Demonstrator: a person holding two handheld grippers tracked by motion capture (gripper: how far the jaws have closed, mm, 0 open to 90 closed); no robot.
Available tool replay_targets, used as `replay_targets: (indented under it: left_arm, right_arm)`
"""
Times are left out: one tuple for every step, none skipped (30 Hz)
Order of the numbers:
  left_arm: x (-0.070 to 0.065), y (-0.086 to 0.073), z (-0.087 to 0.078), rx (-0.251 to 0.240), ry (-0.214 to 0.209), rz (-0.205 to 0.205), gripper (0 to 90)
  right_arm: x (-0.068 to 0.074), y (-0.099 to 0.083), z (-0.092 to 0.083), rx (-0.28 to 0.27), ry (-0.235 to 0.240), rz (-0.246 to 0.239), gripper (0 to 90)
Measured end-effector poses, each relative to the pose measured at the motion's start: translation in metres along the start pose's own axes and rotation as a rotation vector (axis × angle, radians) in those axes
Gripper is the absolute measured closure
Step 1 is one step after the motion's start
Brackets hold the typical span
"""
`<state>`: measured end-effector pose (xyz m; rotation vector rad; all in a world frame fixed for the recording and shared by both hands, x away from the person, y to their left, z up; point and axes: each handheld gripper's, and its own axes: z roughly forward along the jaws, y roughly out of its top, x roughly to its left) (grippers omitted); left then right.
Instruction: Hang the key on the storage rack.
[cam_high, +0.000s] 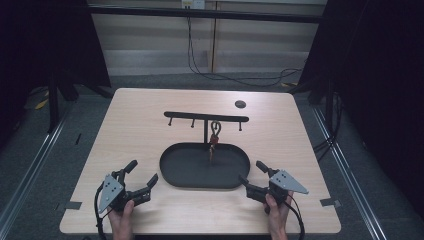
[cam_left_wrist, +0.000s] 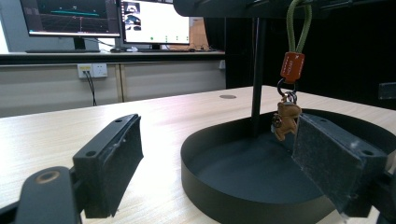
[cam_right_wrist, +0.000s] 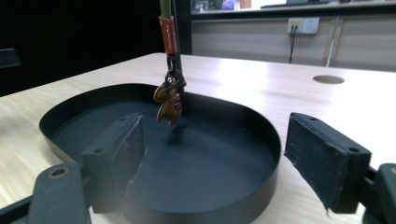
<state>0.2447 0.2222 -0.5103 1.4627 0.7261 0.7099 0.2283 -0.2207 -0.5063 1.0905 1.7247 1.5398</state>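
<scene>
Now, nearest first:
Left gripper (cam_high: 143, 178): your jaws stand open and empty on the counter (cam_high: 140, 125) just beside the tray (cam_high: 172, 175); keep them parked
Right gripper (cam_high: 252, 176): jaws open, nothing between them; keep them level and ease forward over the rim
Keychain (cam_high: 214, 140): hangs from the rack (cam_high: 206, 116) above the tray; close on the small figure (cam_right_wrist: 167, 103), not the cord

2 monitors (cam_left_wrist: 107, 18), wall socket (cam_left_wrist: 92, 70), floor cables (cam_high: 235, 75)
</scene>
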Motion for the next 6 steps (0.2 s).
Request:
replay_targets:
  left_arm:
    - [0.0, 0.0, -0.0001, 0.0, 0.0, 0.0, 15.7]
    - [0.0, 0.0, -0.0001, 0.0, 0.0, 0.0, 15.7]
    - [0.0, -0.0001, -0.0002, 0.001, -0.002, 0.001, 15.7]
    - [-0.0001, -0.0001, -0.0001, 0.0, -0.001, -0.001, 15.7]
    - [-0.0001, -0.0001, 0.0, -0.001, 0.0, 0.0, 15.7]
    - [-0.0001, -0.0001, 0.0, -0.001, 0.0, 0.0, 15.7]
  right_arm:
    - [0.0, -0.0007, -0.0005, -0.006, -0.006, -0.001, 19.9]
    - [0.0, -0.0013, -0.0016, -0.02, -0.008, -0.006, 19.9]
    - [0.0004, -0.0019, -0.0031, -0.035, -0.011, -0.009, 19.9]
    - [0.0011, -0.0028, -0.0048, -0.055, -0.02, -0.014, 19.8]
    - [0.0016, -0.0034, -0.006, -0.07, -0.028, -0.016, 18.6]
    - [0.0016, -0.0035, -0.0061, -0.072, -0.032, -0.008, 16.6]
